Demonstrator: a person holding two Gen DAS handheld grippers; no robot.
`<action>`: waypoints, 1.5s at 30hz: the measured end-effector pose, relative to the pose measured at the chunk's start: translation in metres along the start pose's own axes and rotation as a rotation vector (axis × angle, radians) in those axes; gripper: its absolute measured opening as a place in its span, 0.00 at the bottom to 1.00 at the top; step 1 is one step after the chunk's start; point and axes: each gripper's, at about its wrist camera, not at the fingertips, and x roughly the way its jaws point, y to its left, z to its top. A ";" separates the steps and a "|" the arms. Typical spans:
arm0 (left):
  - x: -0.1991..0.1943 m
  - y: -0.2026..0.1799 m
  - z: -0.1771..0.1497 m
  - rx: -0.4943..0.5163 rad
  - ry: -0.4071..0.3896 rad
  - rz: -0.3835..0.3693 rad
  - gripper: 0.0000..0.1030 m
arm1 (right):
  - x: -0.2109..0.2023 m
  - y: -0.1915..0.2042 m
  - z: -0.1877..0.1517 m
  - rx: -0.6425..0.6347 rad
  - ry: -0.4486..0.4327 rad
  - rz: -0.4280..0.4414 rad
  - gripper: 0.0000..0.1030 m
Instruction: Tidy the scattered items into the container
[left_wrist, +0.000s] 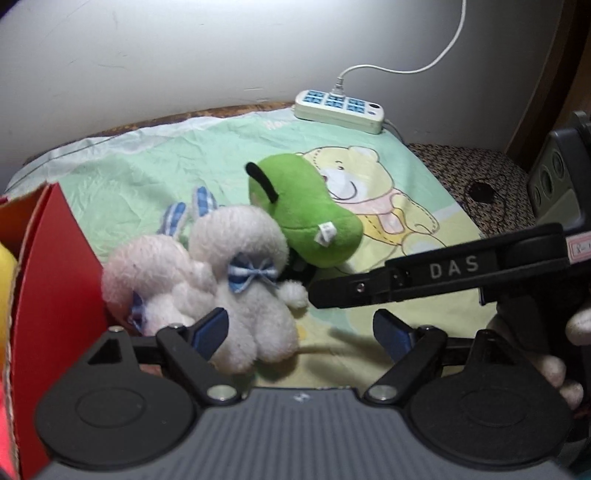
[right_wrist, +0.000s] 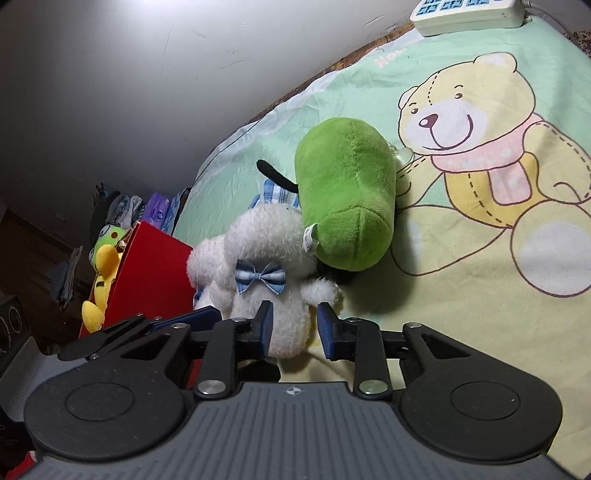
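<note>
A white plush rabbit (left_wrist: 243, 291) with a blue bow lies on the bear-print sheet (left_wrist: 147, 184), beside a red box (left_wrist: 55, 277). A green plush (left_wrist: 306, 214) leans on its head. My left gripper (left_wrist: 301, 332) is open, its left pad touching the rabbit's lower body. My right gripper (right_wrist: 293, 328) is open with its jaws around the rabbit's (right_wrist: 266, 258) lower body; its pads look close to the fur. The green plush (right_wrist: 347, 199) lies just beyond. The right gripper's finger crosses the left wrist view (left_wrist: 424, 277). The red box (right_wrist: 151, 273) holds a yellow plush (right_wrist: 101, 280).
A white power strip (left_wrist: 340, 110) with a cable lies at the sheet's far edge by the wall. A dark patterned surface (left_wrist: 472, 184) and a grey device (left_wrist: 561, 177) are at the right. Clutter sits beyond the box (right_wrist: 122, 210).
</note>
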 end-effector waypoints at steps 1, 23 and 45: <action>0.002 0.003 0.004 -0.003 -0.002 0.010 0.84 | 0.003 -0.001 0.002 0.009 -0.021 -0.008 0.36; 0.050 -0.037 0.021 0.209 -0.023 -0.030 0.80 | -0.003 -0.025 0.026 0.047 -0.173 -0.068 0.42; -0.019 -0.046 -0.044 0.105 0.078 -0.253 0.82 | -0.086 0.001 -0.059 0.033 0.042 -0.075 0.31</action>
